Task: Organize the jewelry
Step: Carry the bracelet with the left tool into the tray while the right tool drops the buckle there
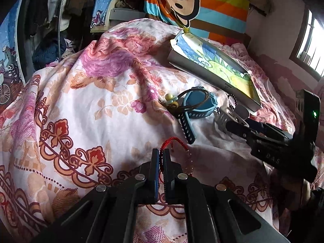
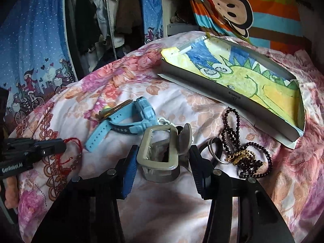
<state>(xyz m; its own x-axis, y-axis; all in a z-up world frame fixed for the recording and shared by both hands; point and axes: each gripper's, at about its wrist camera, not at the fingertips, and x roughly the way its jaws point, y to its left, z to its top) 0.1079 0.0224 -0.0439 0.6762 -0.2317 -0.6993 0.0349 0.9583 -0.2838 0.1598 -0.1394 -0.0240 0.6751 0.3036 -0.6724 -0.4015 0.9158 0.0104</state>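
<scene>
My left gripper (image 1: pixel 161 151) is shut on a red braided string bracelet (image 1: pixel 174 143) low over the floral bedspread; it also shows in the right wrist view (image 2: pixel 58 145) with the bracelet (image 2: pixel 74 141) hanging from it. My right gripper (image 2: pixel 162 151) is open around a grey rectangular buckle-like frame (image 2: pixel 158 151) lying on the bed; it shows in the left wrist view (image 1: pixel 232 119). A light blue watch (image 2: pixel 129 121) lies behind. Dark bead strings (image 2: pixel 239 141), a gold chain (image 2: pixel 241 155) and metal rings (image 2: pixel 215 149) lie at the right. A shallow box with a dinosaur drawing (image 2: pixel 253 85) rests beyond.
The floral bedspread (image 1: pixel 81 101) is rumpled and humps up at the back. A striped monkey pillow (image 2: pixel 243 10) leans behind the box. Hanging clothes (image 2: pixel 101 20) and a blue curtain (image 2: pixel 30 40) stand left. A window (image 1: pixel 311 44) is at far right.
</scene>
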